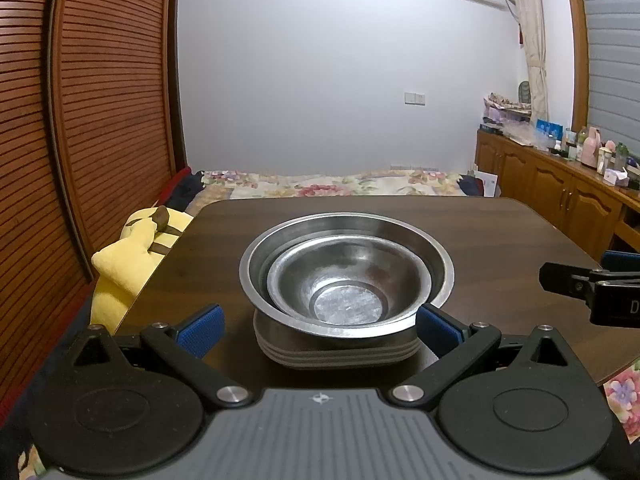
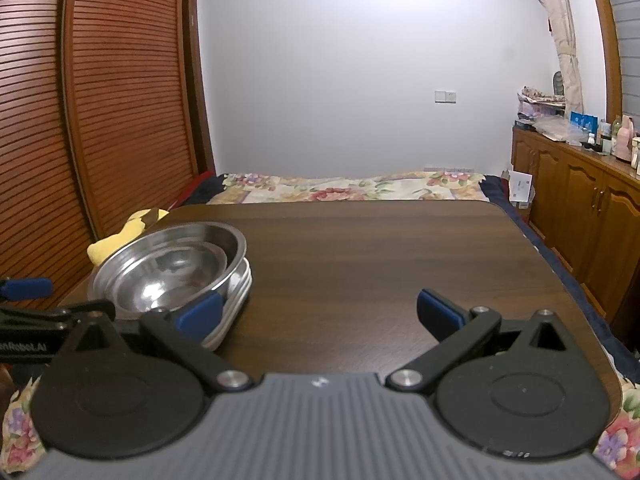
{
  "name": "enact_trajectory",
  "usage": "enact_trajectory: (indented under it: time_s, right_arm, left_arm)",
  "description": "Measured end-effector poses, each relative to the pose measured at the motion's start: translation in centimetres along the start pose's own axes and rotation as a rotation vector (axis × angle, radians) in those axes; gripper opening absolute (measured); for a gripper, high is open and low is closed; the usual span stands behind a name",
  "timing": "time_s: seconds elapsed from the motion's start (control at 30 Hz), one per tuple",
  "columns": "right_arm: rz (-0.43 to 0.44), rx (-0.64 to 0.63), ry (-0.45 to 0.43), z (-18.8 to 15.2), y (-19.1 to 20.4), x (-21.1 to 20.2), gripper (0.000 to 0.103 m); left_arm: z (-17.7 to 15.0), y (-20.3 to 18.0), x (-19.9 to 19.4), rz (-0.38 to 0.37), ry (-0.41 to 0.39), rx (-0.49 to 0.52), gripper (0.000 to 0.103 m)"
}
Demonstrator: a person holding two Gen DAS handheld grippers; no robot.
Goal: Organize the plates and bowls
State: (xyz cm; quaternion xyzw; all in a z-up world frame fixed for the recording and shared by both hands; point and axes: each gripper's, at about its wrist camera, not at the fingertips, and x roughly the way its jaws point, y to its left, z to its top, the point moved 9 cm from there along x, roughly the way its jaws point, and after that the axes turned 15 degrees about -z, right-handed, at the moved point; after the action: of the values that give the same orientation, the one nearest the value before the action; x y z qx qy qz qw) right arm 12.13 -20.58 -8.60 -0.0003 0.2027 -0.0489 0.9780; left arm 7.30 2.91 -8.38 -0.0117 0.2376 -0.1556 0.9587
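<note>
In the left wrist view, the left gripper (image 1: 318,326) has its jaws spread wide, 1 blue pad (image 1: 201,330) on each side of the stack and neither seen touching it. The stack stands on the dark wooden table (image 1: 500,232), near its front edge: a small steel bowl (image 1: 348,284) nested inside a big steel bowl (image 1: 434,264), both sitting on a pile of plates (image 1: 336,354) of which only the grey rims show, so I cannot tell how many. The right gripper's fingertip (image 1: 560,278) pokes in to the right of the stack, apart from it. A yellow plush (image 1: 128,260) lies left of the stack, off the table. In the right wrist view, the right gripper (image 2: 319,312) is also spread open over bare table (image 2: 380,260), holding nothing, with the big bowl (image 2: 236,248) and plates (image 2: 240,292) to its left; its left pad overlaps them in the picture, contact unclear. Beyond the stack lies a floral bed (image 2: 340,188).
</note>
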Motion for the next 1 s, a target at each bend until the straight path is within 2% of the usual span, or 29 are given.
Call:
enact_trajectory:
  time_s: [1.0]
  right_arm:
    - [-0.014,0.01,-0.026,0.26,-0.46,-0.2,0.103]
  left_arm:
    - [-0.03,0.1,-0.04,0.002,-0.003,0.002,0.103]
